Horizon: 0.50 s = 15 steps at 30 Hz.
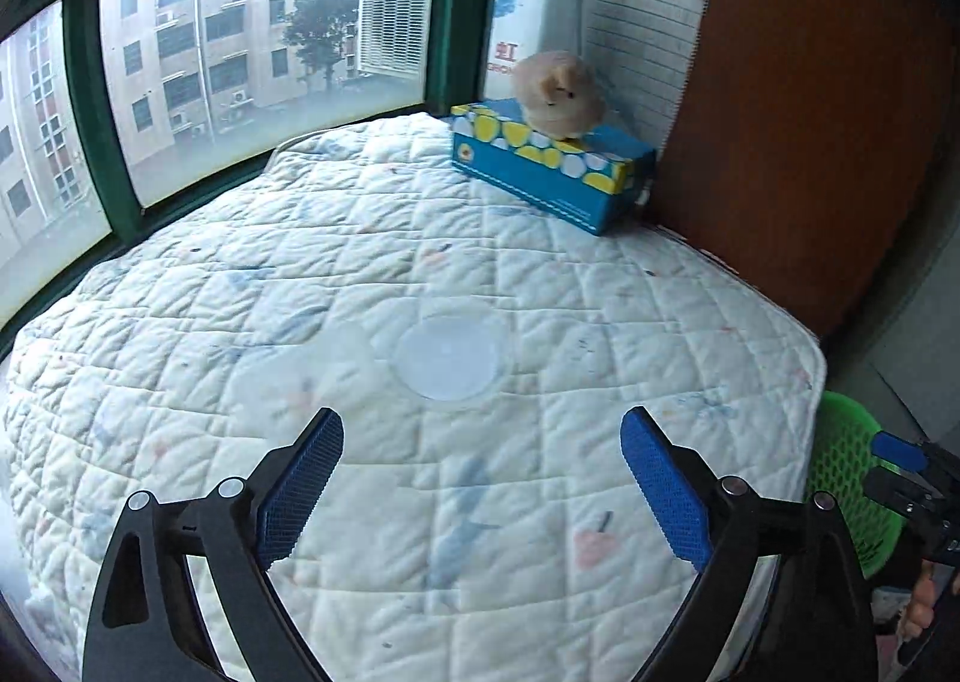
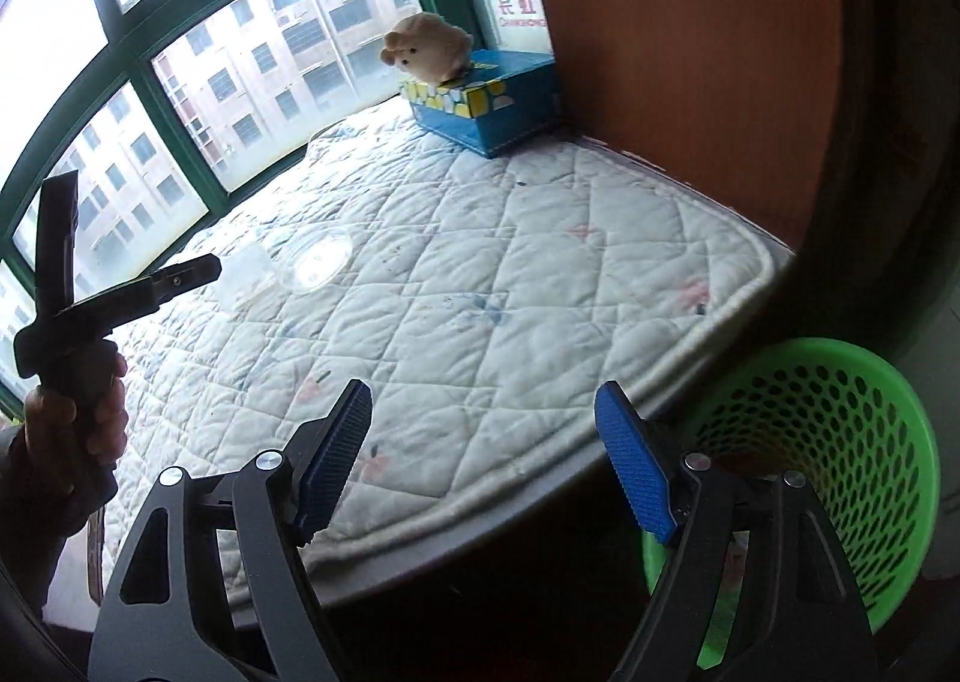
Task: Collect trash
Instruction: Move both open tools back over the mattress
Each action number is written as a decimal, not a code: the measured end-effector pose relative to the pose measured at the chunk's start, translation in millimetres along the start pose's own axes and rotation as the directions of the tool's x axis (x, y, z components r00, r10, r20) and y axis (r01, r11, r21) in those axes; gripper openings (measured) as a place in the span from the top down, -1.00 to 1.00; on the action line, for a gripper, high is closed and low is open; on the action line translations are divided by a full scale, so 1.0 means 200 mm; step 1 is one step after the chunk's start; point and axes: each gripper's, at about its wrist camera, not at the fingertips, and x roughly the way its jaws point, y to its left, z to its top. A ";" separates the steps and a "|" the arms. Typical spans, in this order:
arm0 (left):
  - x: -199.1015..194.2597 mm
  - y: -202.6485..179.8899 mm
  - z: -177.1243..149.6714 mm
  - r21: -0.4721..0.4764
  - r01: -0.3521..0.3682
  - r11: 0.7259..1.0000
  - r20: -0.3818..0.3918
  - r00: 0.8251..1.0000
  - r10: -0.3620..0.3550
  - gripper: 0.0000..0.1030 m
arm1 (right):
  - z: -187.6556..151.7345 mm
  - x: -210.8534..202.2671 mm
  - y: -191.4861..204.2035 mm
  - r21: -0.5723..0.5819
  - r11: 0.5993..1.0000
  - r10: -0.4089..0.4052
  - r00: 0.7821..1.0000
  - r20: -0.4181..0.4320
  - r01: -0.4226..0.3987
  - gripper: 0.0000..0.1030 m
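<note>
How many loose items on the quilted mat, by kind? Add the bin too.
Clear plastic lid: 1
Clear plastic cup, lying on its side: 1
Blue tissue box: 1
Plush toy, sitting on the tissue box: 1
Green mesh bin, beside the mat: 1
Total: 5

A quilted white mattress pad [image 1: 420, 238] is covering the whole ledge under the green-framed windows [image 1: 264, 58]. A blue tissue box [image 1: 552, 166] with yellow and white dots is sitting in the far corner by the wood panel [image 1: 828, 112], and a fluffy beige plush toy [image 1: 558, 94] is perching on top.
</note>
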 end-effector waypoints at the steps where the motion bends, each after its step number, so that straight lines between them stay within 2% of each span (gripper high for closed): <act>1: 0.02 0.06 0.00 -0.004 -0.010 1.000 -0.008 1.000 0.010 -0.76 | 0.01 0.02 0.03 -0.011 1.000 0.010 1.000 -0.004 -0.010 -0.50; 5: 0.08 0.27 0.01 -0.031 -0.031 0.999 -0.030 0.999 0.030 -0.76 | 0.06 0.10 0.14 -0.059 0.997 0.037 0.999 -0.023 -0.039 -0.51; 10: 0.16 0.40 0.01 -0.014 -0.021 1.000 -0.052 0.998 0.020 -0.75 | 0.11 0.23 0.25 -0.092 0.994 0.059 0.997 -0.057 -0.064 -0.51; 15: 0.25 0.44 0.00 0.042 0.002 0.999 -0.084 0.996 0.002 -0.55 | 0.17 0.36 0.35 -0.120 0.989 0.071 0.994 -0.086 -0.081 -0.51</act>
